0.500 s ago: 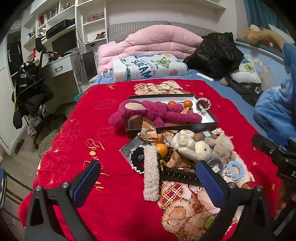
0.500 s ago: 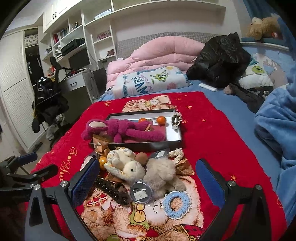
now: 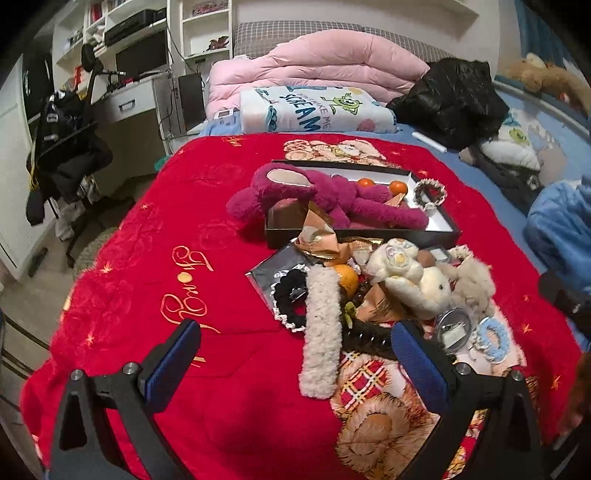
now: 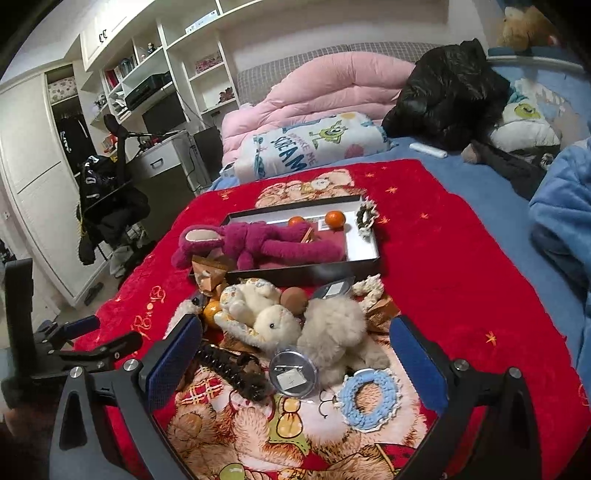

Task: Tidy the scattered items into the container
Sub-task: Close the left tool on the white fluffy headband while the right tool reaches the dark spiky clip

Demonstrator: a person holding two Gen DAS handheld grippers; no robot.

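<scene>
Both claws, left (image 3: 295, 363) and right (image 4: 295, 363), gape empty above the pile (image 4: 291, 325) crowding the tray's (image 4: 306, 274) near wall; bare red blanket (image 3: 155, 266) left of the tray.

Orange (image 3: 346, 277) half-hidden behind fluffy band (image 3: 322, 328); brown teddy (image 4: 526, 24) cropped by frame edge.

The red blanket (image 3: 155, 258) is soft matt cloth. The magenta plush toy (image 4: 266, 240) looks fuzzy, the black tray (image 4: 306, 273) smooth, the blue hair tie (image 4: 369, 398) crocheted yarn.
</scene>
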